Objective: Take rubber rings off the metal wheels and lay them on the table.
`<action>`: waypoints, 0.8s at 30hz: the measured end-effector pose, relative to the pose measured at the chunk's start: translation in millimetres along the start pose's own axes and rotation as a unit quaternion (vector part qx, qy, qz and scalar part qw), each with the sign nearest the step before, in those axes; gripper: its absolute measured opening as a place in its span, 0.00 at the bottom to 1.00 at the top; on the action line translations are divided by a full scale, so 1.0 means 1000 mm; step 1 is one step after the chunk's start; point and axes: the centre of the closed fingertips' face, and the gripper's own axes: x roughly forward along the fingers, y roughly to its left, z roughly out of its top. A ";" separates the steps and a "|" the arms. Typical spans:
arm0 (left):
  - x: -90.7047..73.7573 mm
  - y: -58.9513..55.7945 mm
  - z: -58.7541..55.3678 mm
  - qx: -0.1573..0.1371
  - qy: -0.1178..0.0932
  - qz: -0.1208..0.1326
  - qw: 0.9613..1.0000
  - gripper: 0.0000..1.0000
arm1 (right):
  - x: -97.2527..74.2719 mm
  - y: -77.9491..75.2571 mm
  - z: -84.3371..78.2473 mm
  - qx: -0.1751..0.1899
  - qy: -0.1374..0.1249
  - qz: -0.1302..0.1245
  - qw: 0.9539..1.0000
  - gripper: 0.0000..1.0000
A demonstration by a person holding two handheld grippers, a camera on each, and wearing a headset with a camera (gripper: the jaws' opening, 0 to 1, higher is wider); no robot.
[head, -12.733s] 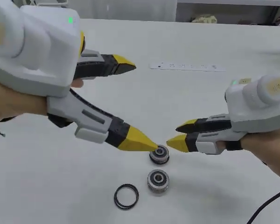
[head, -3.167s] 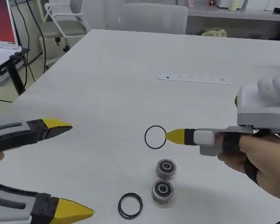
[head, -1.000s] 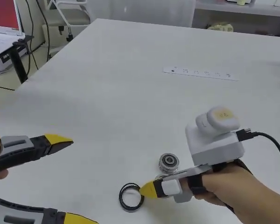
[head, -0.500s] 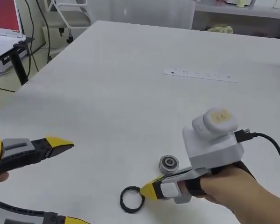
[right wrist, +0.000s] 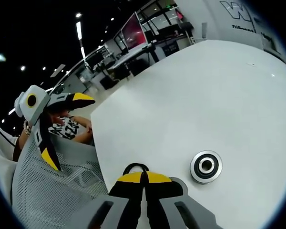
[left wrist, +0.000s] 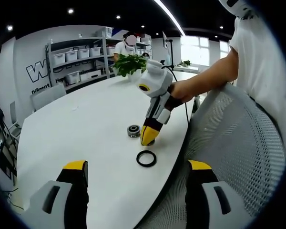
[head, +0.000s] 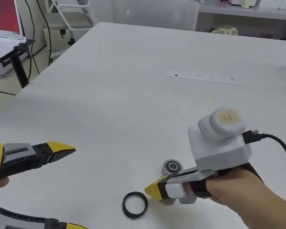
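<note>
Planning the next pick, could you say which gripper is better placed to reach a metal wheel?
Probably the right gripper: its tips sit beside a metal wheel; the left gripper is farther away.

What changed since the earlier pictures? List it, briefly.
The right gripper carried the stripped ring down to the rubber ring already on the table, let go, and its shut tips now sit just clear of that spot. The left gripper, open, backed off toward the person. The far wheel and power strip stayed put.
</note>
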 end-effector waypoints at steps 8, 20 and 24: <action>0.000 -0.001 0.001 0.000 -0.004 -0.001 1.000 0.82 | -0.012 -0.006 0.016 0.008 -0.031 -0.010 0.999 0.00; 0.001 -0.004 0.001 0.001 -0.003 -0.008 1.000 0.83 | -0.036 -0.011 0.038 -0.029 -0.060 -0.023 0.998 0.00; 0.001 -0.005 0.001 -0.001 -0.003 -0.012 1.000 0.84 | -0.048 -0.009 0.047 -0.038 -0.076 -0.021 0.996 0.01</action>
